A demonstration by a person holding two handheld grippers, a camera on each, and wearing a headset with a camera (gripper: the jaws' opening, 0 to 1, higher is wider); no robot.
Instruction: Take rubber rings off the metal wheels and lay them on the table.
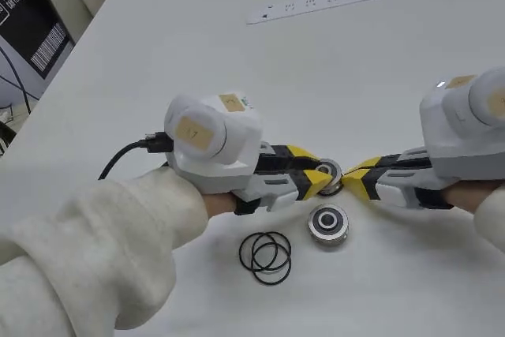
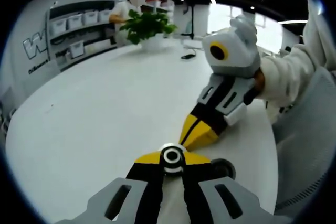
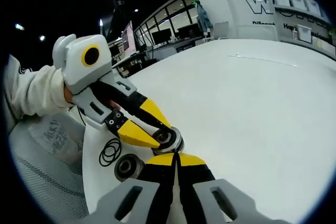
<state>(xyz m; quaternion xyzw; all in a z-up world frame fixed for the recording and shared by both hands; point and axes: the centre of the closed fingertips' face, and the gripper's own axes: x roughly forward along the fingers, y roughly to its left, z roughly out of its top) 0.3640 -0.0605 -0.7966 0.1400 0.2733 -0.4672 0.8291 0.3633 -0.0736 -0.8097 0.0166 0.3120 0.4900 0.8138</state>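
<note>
In the head view, the left gripper [image 1: 319,172] is clamping one metal wheel [image 1: 330,171] between its yellow tips, jaws parted just as far as the wheel is wide. The right gripper [image 1: 356,180] is coming in from the opposite side, its tips pressing against that wheel's rim. Two wheels are showing: the clamped one and a second wheel [image 1: 328,223] lying flat on the table [image 1: 237,69] just beside both grippers. Three rubber rings [image 1: 266,256], as far as I can count, are lying overlapped on the table near the second wheel. A sleeved hand is holding each gripper low and nearly level, and the two are pointing at each other.

In the left gripper view, the clamped wheel [image 2: 172,155] is sitting right at the tips of the left gripper [image 2: 171,161], face-on to the camera. The right gripper [image 2: 196,135] is reaching down with its jaws pressed together, its point meeting the wheel's edge. The second wheel [image 2: 223,167] is peeking out beside the jaw.

In the right gripper view, the right gripper [image 3: 176,160] is showing no gap between its jaws; whether a ring is pinched there I cannot tell. Just ahead, the left gripper [image 3: 162,135] is gripping the wheel [image 3: 170,140]. The second wheel [image 3: 128,167] and the rubber rings [image 3: 110,152] are lying on the table beyond.
</note>
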